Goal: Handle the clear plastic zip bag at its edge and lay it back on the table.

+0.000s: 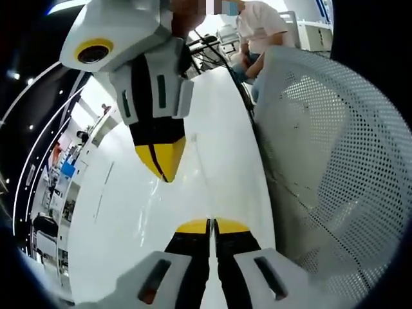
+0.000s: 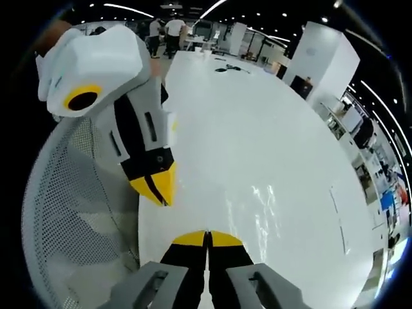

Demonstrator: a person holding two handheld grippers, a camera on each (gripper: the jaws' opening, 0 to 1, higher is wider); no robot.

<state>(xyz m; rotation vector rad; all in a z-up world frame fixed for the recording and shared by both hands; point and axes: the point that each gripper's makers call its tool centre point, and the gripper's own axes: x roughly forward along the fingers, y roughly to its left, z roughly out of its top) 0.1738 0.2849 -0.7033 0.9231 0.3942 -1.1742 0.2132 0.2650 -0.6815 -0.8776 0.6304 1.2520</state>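
The clear zip bag (image 2: 293, 215) lies flat on the white table (image 2: 257, 116), hard to make out. It shows as glints and a thin straight edge line at its far side. In the left gripper view that same thin line of the bag (image 1: 103, 193) is faint, left of both grippers. My left gripper (image 1: 209, 225) has its yellow-tipped jaws pressed together, with nothing seen between them. My right gripper (image 2: 207, 238) is shut in the same way, just beside the glints. The two grippers face each other: the right gripper (image 1: 164, 164) hangs over the table, and the left gripper (image 2: 161, 187) comes in from the left.
A white mesh chair (image 1: 335, 154) stands against the table's edge, close beside both grippers; the same chair (image 2: 71, 212) shows in the right gripper view. Cables (image 2: 228, 67) lie at the table's far end. A seated person (image 1: 257, 32) is beyond the table, others stand far off.
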